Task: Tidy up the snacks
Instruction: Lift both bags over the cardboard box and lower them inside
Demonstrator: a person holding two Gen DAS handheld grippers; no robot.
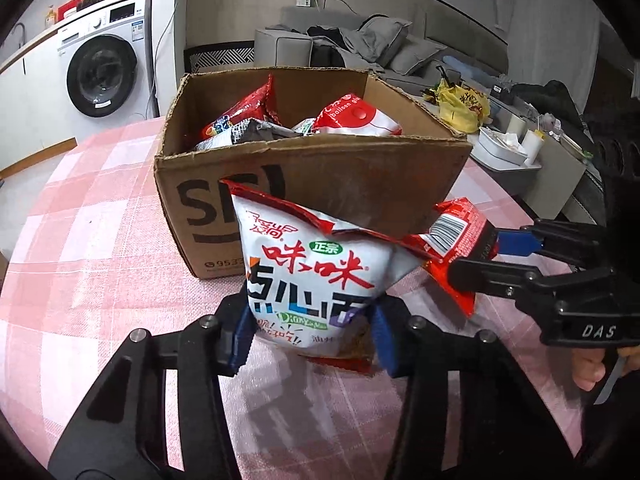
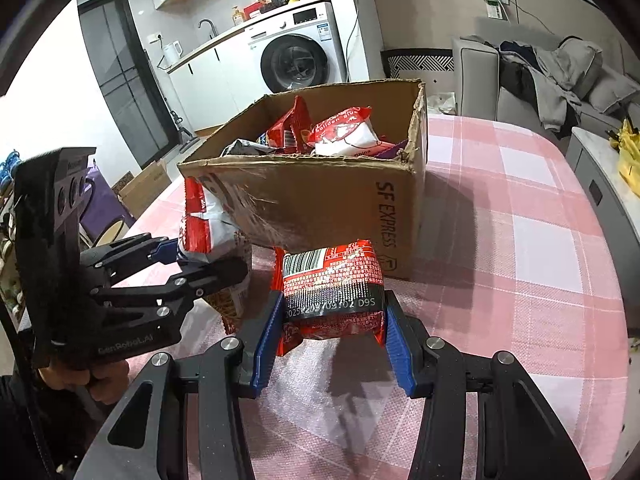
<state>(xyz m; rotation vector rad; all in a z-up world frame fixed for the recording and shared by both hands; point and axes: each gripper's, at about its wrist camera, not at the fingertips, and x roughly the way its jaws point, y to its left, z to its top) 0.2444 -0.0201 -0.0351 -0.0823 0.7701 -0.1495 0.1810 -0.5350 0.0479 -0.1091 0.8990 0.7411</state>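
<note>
With each gripper clamped on a snack, the left gripper [image 1: 310, 330] on the white packet [image 1: 312, 272] and the right gripper [image 2: 330, 332] on the red packet [image 2: 334, 286], we lift both clear of the cardboard box [image 1: 360, 184] rim before dropping them inside.

Two snack packets [image 1: 316, 276] [image 2: 332, 288] sit outside one cardboard box [image 1: 360, 176], with about four packets [image 1: 356, 118] inside.
</note>
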